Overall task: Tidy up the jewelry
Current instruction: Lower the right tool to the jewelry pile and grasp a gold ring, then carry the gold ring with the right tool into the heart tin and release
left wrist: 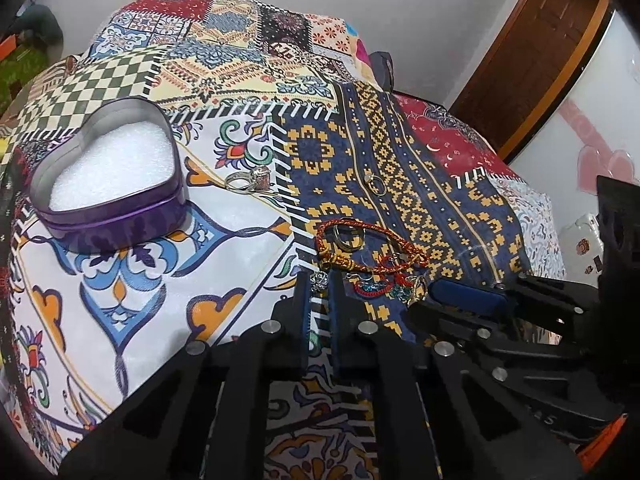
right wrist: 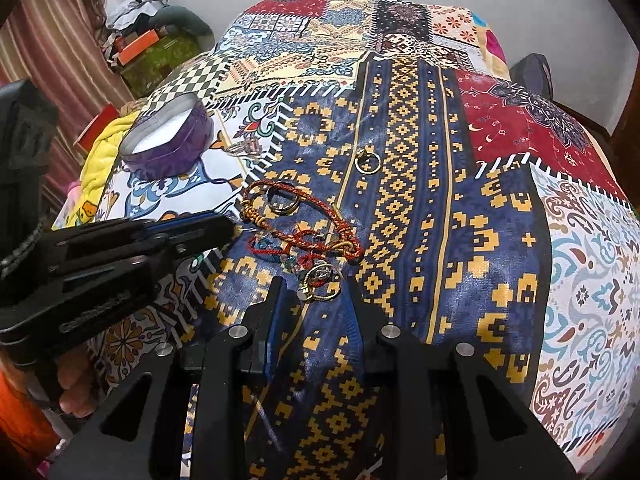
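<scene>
An open purple heart-shaped tin (left wrist: 108,184) with white foam inside sits on the patterned bedspread; it also shows in the right wrist view (right wrist: 168,140). A silver ring (left wrist: 248,179) lies beside it. A thin gold ring (left wrist: 375,183) (right wrist: 367,162) lies farther right. A red-orange braided bracelet (left wrist: 360,248) (right wrist: 296,212) circles a dark ring, beside tangled red cords and charms (right wrist: 316,268). My left gripper (left wrist: 320,280) is nearly shut on a small sparkly earring (left wrist: 320,279). My right gripper (right wrist: 316,284) is open around a gold ring (right wrist: 320,286).
The patchwork bedspread (right wrist: 440,240) covers the whole bed. A wooden door (left wrist: 532,52) stands at the right. Clutter and a yellow blanket (right wrist: 100,148) lie beyond the bed's left edge, with a striped curtain behind.
</scene>
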The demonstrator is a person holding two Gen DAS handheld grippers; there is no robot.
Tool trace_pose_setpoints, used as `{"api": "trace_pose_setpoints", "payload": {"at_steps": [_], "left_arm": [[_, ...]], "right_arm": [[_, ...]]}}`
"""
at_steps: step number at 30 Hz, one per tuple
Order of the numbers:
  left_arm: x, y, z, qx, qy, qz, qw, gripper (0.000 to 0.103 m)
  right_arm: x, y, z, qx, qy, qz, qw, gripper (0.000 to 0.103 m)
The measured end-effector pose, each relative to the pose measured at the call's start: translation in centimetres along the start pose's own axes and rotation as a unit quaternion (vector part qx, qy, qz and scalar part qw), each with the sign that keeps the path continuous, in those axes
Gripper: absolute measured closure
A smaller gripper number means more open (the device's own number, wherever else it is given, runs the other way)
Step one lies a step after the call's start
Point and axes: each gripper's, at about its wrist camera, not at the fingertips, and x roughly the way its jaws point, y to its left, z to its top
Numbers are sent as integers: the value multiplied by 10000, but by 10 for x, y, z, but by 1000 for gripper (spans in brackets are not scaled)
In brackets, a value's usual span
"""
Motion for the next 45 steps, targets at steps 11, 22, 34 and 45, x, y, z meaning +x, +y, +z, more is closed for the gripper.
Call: {"api": "trace_pose_setpoints", "payload": {"at_steps": [11, 22, 34, 45], "left_arm": [[-42, 14, -5, -86, -395, 337, 9986, 96], [-71, 10, -4, -109, -699, 359, 9969, 96], [-116, 5, -3, -59, -1203, 555, 9912, 96], [-158, 18, 8, -102, -1842, 832, 9793, 96]], "right_arm": [[7, 7, 1, -183, -77, -308, 9993, 82], [-18, 9, -5, -48, -215, -301, 9993, 86], [-63, 34, 18, -91, -934, -138, 9955, 86], [-87, 73, 53, -353, -1572, 149, 9868, 86]]}}
